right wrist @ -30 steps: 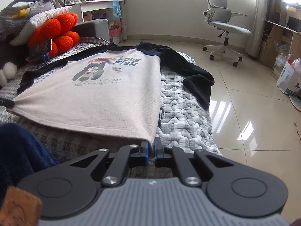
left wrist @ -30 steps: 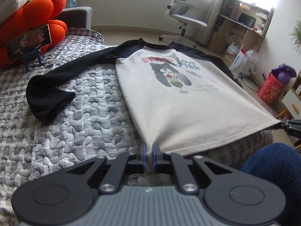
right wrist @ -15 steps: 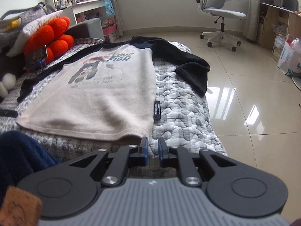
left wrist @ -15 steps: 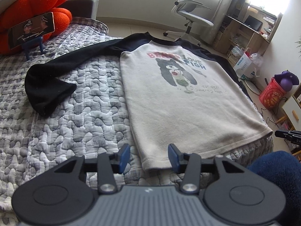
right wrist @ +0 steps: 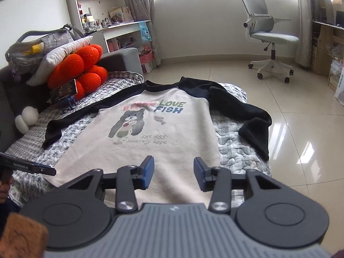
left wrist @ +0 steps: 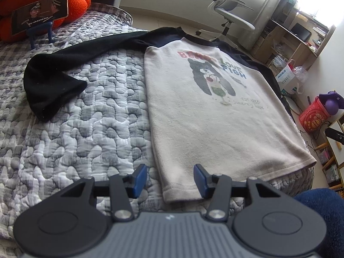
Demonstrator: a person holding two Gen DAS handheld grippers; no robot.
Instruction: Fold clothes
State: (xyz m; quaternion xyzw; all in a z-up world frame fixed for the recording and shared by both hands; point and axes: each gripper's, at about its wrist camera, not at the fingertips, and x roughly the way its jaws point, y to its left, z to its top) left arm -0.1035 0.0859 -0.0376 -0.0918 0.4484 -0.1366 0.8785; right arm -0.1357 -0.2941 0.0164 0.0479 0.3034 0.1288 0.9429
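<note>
A cream shirt with black sleeves and a bear print lies flat, face up, on the grey quilted bed cover. My left gripper hovers over the hem's near left corner. Its jaws are opening, and the corner lies between them, loose from the blue pads. The right gripper hangs above the shirt near the hem, jaws opening, with only cloth underneath and nothing pinched. One black sleeve spreads left on the quilt. The other sleeve drapes over the bed's right edge.
A phone on a blue stand sits by the orange cushion at the head of the bed. An office chair stands on the shiny tile floor. A red bag and shelves line the far wall.
Both grippers were shut on the hem's corners and have let go and opened. The hem has dropped flat onto the bed. The right gripper has risen.
</note>
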